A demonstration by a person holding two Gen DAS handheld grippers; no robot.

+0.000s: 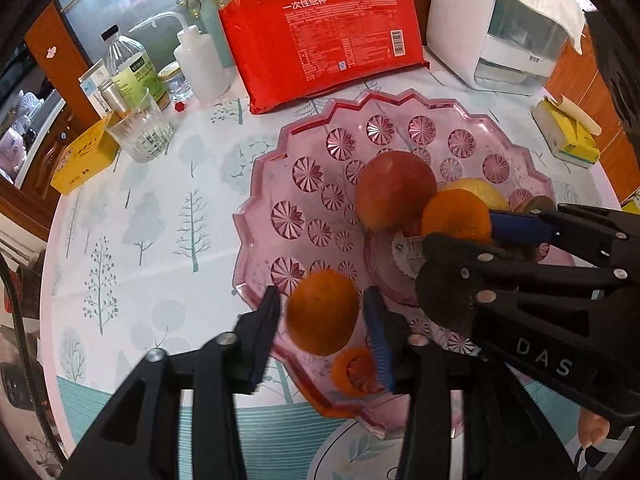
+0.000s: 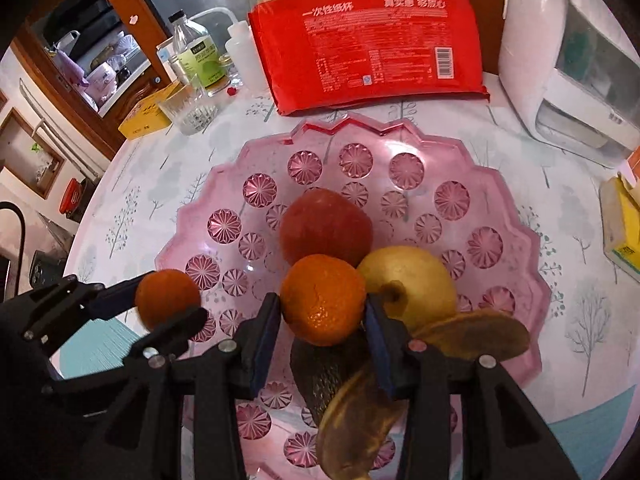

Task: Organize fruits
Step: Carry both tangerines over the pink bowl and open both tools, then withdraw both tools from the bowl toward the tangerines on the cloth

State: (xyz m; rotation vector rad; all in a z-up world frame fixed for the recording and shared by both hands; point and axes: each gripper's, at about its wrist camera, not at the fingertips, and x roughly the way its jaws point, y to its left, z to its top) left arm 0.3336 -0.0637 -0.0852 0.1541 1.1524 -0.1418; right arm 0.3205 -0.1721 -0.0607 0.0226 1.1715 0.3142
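Note:
A pink glass fruit bowl [image 1: 304,176] [image 2: 404,168] stands mid-table. In it lie a red apple [image 1: 394,190] [image 2: 324,226], a yellow pear [image 2: 408,280] [image 1: 480,190] and brown kiwi slices [image 2: 476,334]. My left gripper [image 1: 322,316] [image 2: 170,300] is shut on an orange [image 1: 322,312] [image 2: 166,298] over the bowl's left rim. My right gripper [image 2: 322,314] [image 1: 460,228] is shut on a second orange [image 2: 322,300] [image 1: 456,214] just in front of the apple and pear, low over the bowl.
A red paper-cup pack [image 1: 328,40] [image 2: 372,44] leans behind the bowl. Bottles [image 1: 132,68] and a drinking glass [image 1: 142,132] stand at back left beside a yellow box [image 1: 82,158]. A white appliance [image 1: 492,28] [image 2: 568,60] and a tissue box [image 1: 566,132] are at right.

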